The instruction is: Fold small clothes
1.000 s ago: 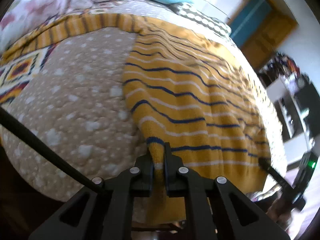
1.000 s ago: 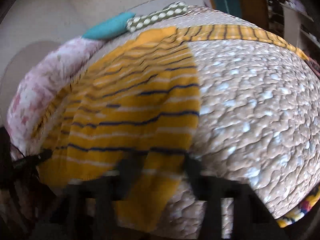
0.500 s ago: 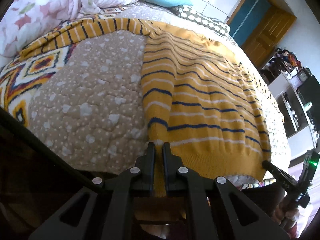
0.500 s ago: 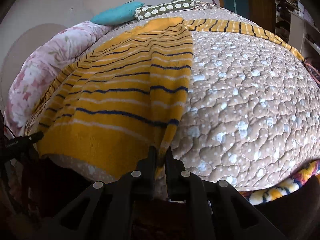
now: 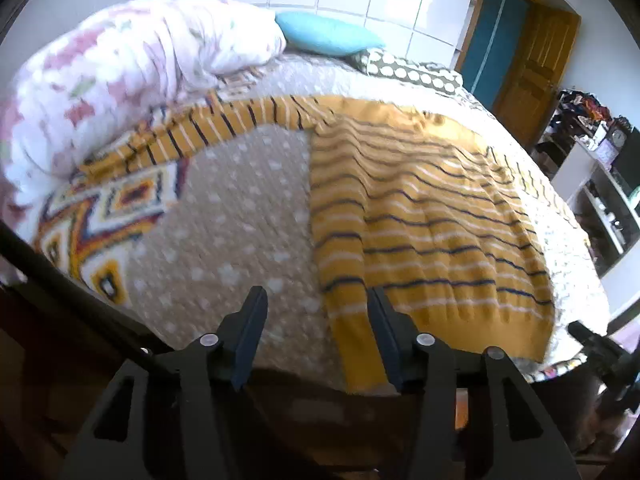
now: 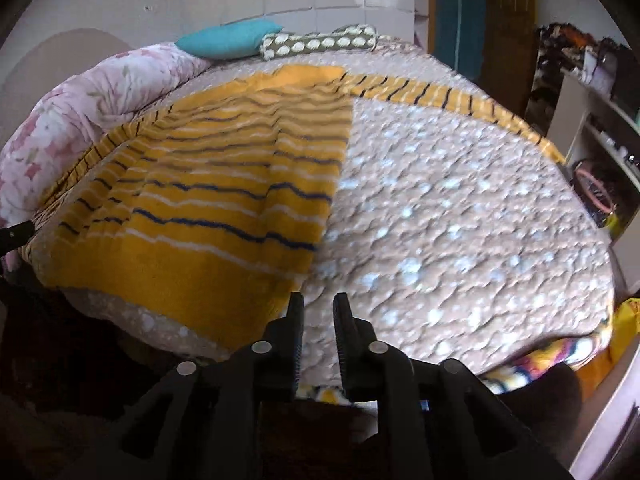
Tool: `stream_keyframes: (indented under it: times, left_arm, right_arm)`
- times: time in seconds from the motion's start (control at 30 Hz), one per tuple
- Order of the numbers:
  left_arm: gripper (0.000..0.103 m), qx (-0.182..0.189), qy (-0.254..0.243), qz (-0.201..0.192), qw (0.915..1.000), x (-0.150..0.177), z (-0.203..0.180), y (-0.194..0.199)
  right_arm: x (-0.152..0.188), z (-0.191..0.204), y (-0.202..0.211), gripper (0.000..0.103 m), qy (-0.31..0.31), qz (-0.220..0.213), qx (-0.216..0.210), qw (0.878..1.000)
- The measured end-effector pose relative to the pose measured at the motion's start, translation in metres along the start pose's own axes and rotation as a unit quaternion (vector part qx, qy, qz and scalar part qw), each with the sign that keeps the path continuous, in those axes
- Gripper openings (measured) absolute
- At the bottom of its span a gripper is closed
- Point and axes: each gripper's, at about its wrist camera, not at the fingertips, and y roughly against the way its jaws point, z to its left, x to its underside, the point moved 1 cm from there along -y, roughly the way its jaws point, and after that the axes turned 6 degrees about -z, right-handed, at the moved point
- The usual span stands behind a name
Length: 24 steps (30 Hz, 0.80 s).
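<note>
The bed (image 5: 224,248), under a dotted tan quilt, carries the yellow striped sweater (image 5: 432,216) spread flat, its hem along the near edge and sleeves stretched toward both sides, likely laid out for folding. A floral duvet (image 5: 120,72) and a teal pillow (image 5: 324,34) crowd the far edge, clear of the sweater. The left gripper (image 5: 316,320) has just been opening, its jaws wide apart with nothing clamped; the right gripper (image 6: 318,320) has opened slightly, jaws narrowly apart, empty beside the hem corner
</note>
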Motion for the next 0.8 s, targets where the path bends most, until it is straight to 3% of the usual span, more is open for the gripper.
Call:
stream_keyframes:
  times: [0.1, 0.13, 0.27, 0.37, 0.53, 0.67, 0.8]
  left_arm:
    - [0.061, -0.012, -0.015, -0.014, 0.9997, -0.010, -0.005, 0.000]
    - [0.062, -0.014, -0.021, -0.017, 0.9995, -0.015, -0.008, -0.002]
    - [0.074, -0.015, -0.030, -0.026, 0.9991, -0.031, -0.024, -0.017]
    - [0.074, -0.018, -0.033, -0.016, 0.9992, -0.042, -0.040, -0.040]
    - [0.074, -0.016, -0.048, 0.018, 0.9986, -0.049, -0.071, -0.084]
    - [0.074, -0.029, -0.068, 0.035, 0.9966, -0.043, -0.094, -0.120]
    - [0.074, -0.040, -0.088, 0.068, 0.9930, -0.030, -0.112, -0.153]
  right_arm:
    - [-0.017, 0.000, 0.006, 0.025, 0.004, -0.035, 0.013, 0.999]
    - [-0.024, 0.002, 0.008, 0.031, 0.006, -0.051, 0.017, 0.999]
    - [-0.059, 0.009, 0.007, 0.070, 0.006, -0.131, 0.025, 0.991]
    - [-0.081, 0.013, -0.011, 0.071, -0.011, -0.139, -0.005, 0.990]
    - [-0.097, 0.025, -0.058, 0.069, -0.014, -0.108, -0.049, 0.993]
    - [-0.088, 0.036, -0.098, 0.066, 0.022, -0.096, -0.024, 0.995]
    - [-0.071, 0.028, -0.118, 0.066, 0.004, -0.081, -0.028, 0.996]
